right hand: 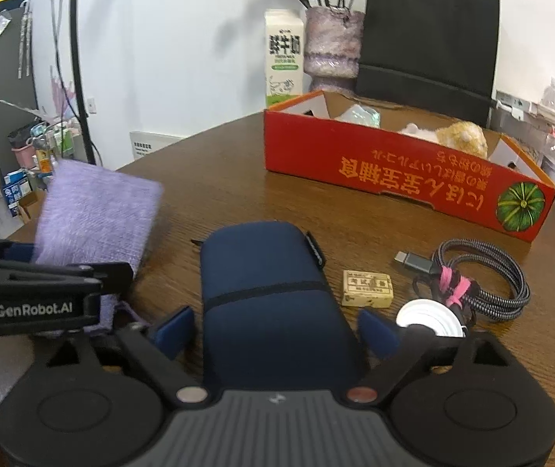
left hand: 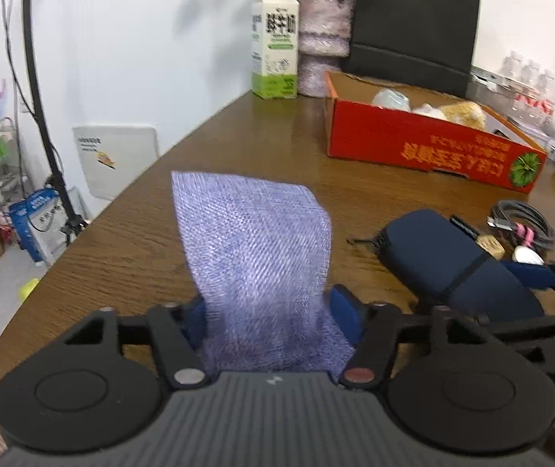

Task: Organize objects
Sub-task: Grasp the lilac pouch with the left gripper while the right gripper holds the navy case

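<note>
Wooden table (right hand: 238, 179): pouch (right hand: 273, 295) lengthwise, away.

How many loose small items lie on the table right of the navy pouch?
3: a tan eraser beside the pouch, a white round disc nearer, a braided cable farthest right. Others may be hidden.

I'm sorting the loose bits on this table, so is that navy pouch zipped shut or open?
Cannot tell. The navy pouch lies flat with an elastic band across it, but neither view shows its zipper line clearly.

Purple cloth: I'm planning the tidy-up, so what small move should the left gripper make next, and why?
Probably lift the purple cloth and carry it toward the red box. The left gripper already has it between its pads, and the box is open with items inside.
</note>
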### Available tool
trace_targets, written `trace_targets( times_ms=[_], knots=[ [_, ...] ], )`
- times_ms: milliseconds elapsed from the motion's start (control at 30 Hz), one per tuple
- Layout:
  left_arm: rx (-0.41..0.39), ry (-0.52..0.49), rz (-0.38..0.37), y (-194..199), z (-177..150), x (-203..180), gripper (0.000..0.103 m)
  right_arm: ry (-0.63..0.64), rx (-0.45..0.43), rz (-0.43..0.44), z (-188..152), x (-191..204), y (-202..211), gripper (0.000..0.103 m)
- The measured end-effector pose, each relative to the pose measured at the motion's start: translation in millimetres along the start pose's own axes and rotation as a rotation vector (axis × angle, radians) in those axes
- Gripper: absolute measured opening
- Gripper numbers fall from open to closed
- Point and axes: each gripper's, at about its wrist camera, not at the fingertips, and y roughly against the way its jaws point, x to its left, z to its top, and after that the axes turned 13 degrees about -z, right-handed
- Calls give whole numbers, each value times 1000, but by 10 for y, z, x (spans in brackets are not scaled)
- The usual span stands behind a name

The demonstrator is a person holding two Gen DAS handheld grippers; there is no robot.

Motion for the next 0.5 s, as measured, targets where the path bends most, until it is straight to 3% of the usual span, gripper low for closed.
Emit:
trace_targets(
  times_ms=[100,333,400,500],
  knots=[
    [29,-22,-38,43,-22,57,63,0,-9,-1,-6,-7,43,75],
    [93,-89,-161,123,-31,124,64,-8,-25,2,-78,-66,189,72],
    [111,-122,-179,114,-27,111,67,-8,-20,1,-100,-84,215,72],
    [120,-127,-177,107,-9,93,82,-2,-8,4,-107,-91,201,74]
  ],
)
